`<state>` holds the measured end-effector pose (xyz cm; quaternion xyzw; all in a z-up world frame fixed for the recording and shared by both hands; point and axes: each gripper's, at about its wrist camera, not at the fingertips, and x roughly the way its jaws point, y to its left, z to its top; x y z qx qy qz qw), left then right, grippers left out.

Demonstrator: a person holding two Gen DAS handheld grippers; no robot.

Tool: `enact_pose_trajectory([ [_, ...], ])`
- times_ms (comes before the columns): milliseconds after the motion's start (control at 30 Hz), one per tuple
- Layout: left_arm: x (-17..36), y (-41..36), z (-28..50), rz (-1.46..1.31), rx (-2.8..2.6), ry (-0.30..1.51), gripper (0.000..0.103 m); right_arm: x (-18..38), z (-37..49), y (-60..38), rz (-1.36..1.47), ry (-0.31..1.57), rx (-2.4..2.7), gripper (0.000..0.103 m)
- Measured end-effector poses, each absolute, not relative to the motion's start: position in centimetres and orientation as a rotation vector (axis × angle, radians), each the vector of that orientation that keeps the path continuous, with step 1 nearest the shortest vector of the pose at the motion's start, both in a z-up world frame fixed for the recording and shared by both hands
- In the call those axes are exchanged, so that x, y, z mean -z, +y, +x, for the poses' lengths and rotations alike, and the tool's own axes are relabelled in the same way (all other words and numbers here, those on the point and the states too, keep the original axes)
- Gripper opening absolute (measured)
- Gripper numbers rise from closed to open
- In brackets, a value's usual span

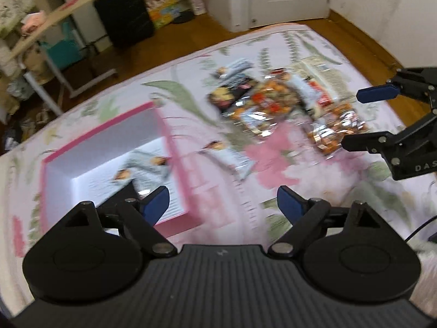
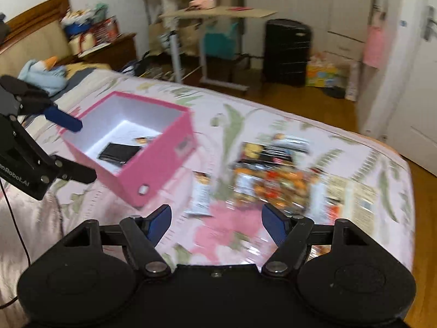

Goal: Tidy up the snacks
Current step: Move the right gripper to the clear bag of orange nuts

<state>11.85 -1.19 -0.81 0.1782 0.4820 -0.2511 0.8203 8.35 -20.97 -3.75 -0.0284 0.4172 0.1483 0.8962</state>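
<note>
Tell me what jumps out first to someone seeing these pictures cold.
The bright pink box stands open on the flowered bedspread, with a couple of packets already lying inside. Beside it, loose on the bedspread, lies a blurred heap of snack packets. In front, the left gripper and right gripper both stand open and hold nothing.

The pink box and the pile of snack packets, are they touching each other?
Apart. The right wrist view shows bare floral bedspread between the pink box and the pile of snack packets.

Pink box [image 2: 153,147] apparently open-topped; snack pile [image 2: 273,183] beside.
</note>
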Motion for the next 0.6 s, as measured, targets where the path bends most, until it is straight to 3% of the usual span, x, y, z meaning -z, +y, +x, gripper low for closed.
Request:
enact_pose_trajectory([
  [300, 5.6, -6.3, 13.6, 0.161, 0.591, 1.028, 0.087, 9.5, 5.7, -29.9, 0.085, 0.752, -0.195, 0.083],
  [600, 13.9, -11.7, 15.6, 0.131, 0.582, 1.113, 0.078, 16.8, 7.9, -34.7, 0.153, 0.811, 0.002, 0.083],
])
